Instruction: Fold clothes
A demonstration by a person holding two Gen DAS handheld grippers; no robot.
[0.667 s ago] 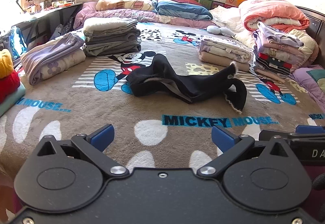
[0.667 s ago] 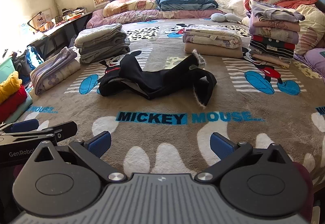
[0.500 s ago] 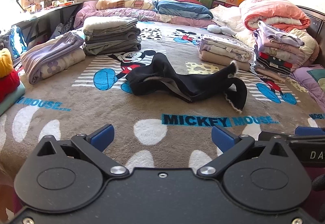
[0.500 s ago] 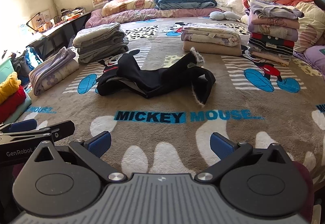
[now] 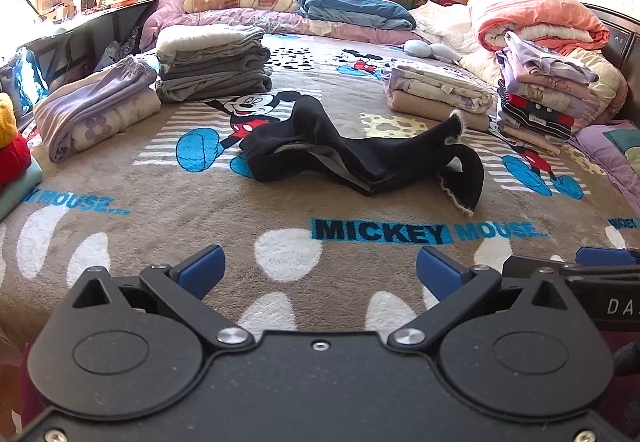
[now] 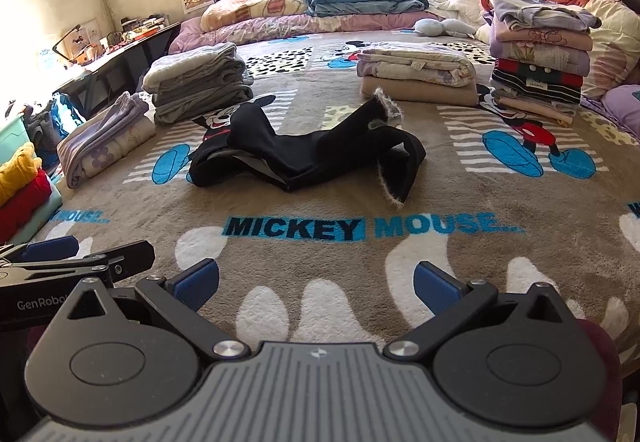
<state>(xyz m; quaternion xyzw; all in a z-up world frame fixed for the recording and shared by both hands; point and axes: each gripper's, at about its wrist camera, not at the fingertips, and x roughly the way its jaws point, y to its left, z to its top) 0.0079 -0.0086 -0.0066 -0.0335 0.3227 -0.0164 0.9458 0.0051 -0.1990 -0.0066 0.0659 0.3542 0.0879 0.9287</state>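
A crumpled black garment (image 5: pixel 360 157) with pale fuzzy lining lies in the middle of the brown Mickey Mouse blanket (image 5: pixel 160 209); it also shows in the right wrist view (image 6: pixel 308 153). My left gripper (image 5: pixel 320 272) is open and empty, low over the blanket's near edge, well short of the garment. My right gripper (image 6: pixel 316 284) is open and empty too, side by side with the left. The right gripper's edge shows in the left wrist view (image 5: pixel 600 266), and the left gripper's edge shows in the right wrist view (image 6: pixel 80 258).
Folded stacks ring the garment: grey clothes (image 5: pixel 212 65), lilac trousers (image 5: pixel 96 109), beige and lilac bedding (image 5: pixel 436 97), a tall mixed pile (image 5: pixel 540 93). Yellow and red knits (image 6: pixel 20 193) sit at the left edge. Pillows and quilts (image 5: pixel 352 5) line the headboard.
Both grippers have edged slightly forward toward the garment, and the right wrist view has tilted a little. The garment has not moved. Both grippers stay open.
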